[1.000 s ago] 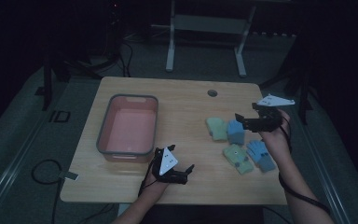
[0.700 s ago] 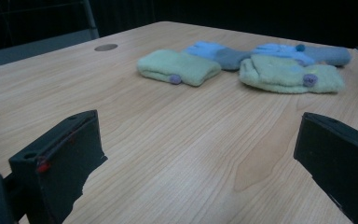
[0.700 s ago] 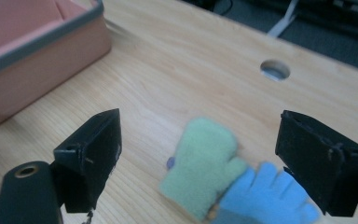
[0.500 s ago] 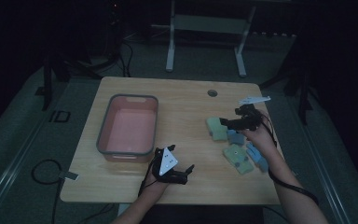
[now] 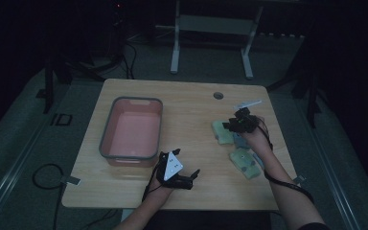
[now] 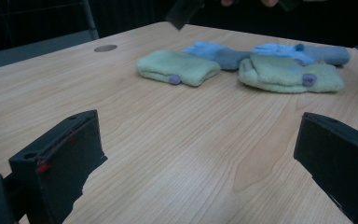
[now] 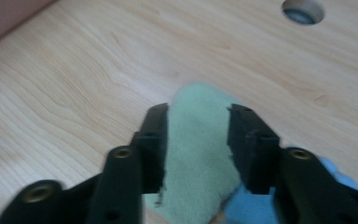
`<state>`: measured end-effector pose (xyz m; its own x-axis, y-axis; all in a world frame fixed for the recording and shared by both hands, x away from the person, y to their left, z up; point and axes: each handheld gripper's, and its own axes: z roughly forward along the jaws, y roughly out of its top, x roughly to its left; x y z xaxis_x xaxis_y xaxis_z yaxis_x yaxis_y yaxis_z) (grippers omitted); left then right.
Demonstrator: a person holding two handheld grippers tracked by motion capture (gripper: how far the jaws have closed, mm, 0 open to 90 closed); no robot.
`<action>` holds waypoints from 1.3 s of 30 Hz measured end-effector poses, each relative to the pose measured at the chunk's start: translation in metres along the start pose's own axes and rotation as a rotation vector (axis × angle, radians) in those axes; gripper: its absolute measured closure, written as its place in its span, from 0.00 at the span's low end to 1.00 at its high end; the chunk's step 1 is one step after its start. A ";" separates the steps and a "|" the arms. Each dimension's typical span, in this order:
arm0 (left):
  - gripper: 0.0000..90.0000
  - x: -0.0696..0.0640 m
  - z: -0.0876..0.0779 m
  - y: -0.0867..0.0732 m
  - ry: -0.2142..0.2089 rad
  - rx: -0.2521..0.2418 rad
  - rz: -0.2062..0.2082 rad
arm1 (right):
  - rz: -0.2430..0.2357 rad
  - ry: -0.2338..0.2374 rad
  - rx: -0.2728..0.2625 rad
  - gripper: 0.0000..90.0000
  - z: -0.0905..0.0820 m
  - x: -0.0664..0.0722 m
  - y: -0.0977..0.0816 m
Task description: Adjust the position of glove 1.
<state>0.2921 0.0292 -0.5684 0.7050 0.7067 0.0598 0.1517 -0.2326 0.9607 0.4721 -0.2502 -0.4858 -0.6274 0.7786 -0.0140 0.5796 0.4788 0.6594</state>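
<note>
At a wooden counter (image 5: pixel 182 103), the right claw (image 7: pixel 196 140) comes down over a folded green sock (image 7: pixel 200 154); its jaws have just been closing and now flank the sock on both sides, the pads at the fabric's edges. Whether they already press on it cannot be told. The sock lies at the right side of the counter, at the near end of a cluster with a second green sock (image 5: pixel 244 162) and blue socks (image 6: pixel 223 52). The left claw (image 6: pixel 196 154) rests low near the front edge, jaws wide apart with nothing between them.

To grip well, the jaws should close fully across the folded bundle so both layers are caught, then lift straight up, clear of the blue sock touching it, before carrying toward the pink bin (image 5: pixel 132 130), likely its destination.

The right gripper view shows the sock between the jaws and a cable hole (image 7: pixel 303 10) beyond; the high view shows the bin well apart at the left. The left gripper view gives a low side look at the sock pile.
</note>
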 end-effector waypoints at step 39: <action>0.01 0.001 0.000 0.000 0.014 -0.002 -0.009 | 0.080 -0.048 0.007 0.96 0.005 0.021 -0.002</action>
<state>0.2925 0.0301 -0.5684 0.6938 0.7181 0.0545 0.1569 -0.2246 0.9618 0.4603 -0.2326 -0.4917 -0.5531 0.8331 0.0025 0.6307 0.4167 0.6546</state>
